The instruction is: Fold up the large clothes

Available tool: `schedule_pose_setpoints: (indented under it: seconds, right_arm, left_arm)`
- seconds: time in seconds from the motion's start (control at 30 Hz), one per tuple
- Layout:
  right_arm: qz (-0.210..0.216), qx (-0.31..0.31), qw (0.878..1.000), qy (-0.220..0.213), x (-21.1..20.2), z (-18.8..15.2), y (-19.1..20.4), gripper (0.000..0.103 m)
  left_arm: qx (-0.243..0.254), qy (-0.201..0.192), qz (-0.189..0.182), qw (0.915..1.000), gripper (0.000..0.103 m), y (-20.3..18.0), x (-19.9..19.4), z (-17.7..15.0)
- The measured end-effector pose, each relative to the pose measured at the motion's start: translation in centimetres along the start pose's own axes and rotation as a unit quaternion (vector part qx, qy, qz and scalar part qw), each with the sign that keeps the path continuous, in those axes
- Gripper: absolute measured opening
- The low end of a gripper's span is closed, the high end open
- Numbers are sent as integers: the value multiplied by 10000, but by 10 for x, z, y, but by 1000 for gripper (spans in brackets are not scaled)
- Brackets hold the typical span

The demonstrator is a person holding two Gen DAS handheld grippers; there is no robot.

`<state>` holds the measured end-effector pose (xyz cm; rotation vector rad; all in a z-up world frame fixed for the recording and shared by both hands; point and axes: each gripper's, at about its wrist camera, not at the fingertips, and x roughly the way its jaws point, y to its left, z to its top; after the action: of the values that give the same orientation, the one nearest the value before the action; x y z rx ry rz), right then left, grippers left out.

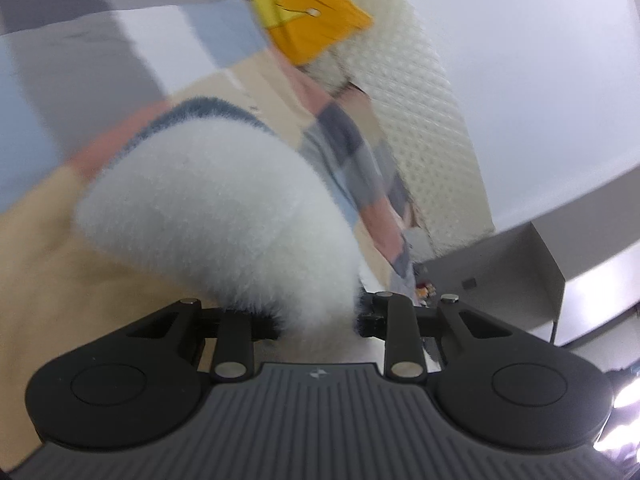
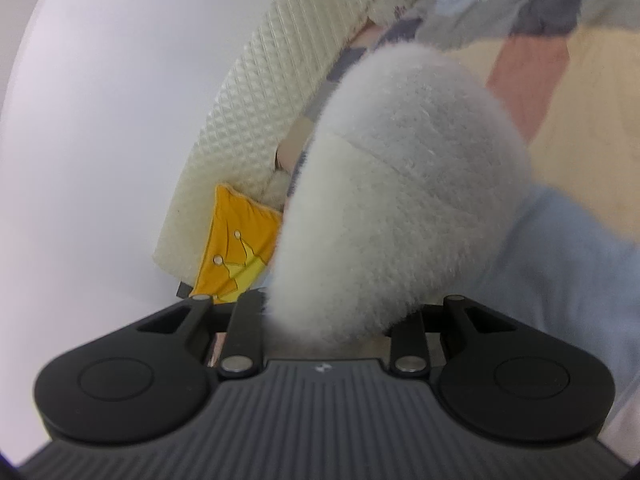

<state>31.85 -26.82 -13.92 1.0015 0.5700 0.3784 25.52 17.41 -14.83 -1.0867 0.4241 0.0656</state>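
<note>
Fluffy white garment (image 1: 216, 216) runs away from both jaws, clamped on it | blue band only left view | yellow cushion (image 2: 236, 248) in both

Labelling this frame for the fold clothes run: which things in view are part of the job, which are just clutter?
Job:
- fluffy white garment, bunched between both grippers
- left gripper, shut on it
- right gripper, shut on it

Lying about:
- patchwork bedcover underneath
- yellow crown cushion
- quilted cream headboard
</note>
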Motion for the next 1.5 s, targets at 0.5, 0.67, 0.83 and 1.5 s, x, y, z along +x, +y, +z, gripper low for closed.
schedule_pose_setpoints:
  seconds: [0.5, 0.67, 0.83, 1.5]
  right_arm:
    - [-483, 362, 9981, -87, 89, 155, -54, 32]
    - [-674, 424, 9967, -180, 142, 195, -82, 32]
    - [-786, 367, 9957, -337, 182, 231, -100, 32]
    - [-877, 493, 9948, -161, 180, 199, -176, 32]
  left_arm:
    - [890, 959, 158, 9913, 32, -119, 235, 15]
    - [954, 1097, 180, 9892, 32, -126, 319, 14]
    - [1055, 1281, 17, 9861, 32, -131, 395, 21]
    - [1475, 1772, -158, 9729, 33, -64, 423, -9]
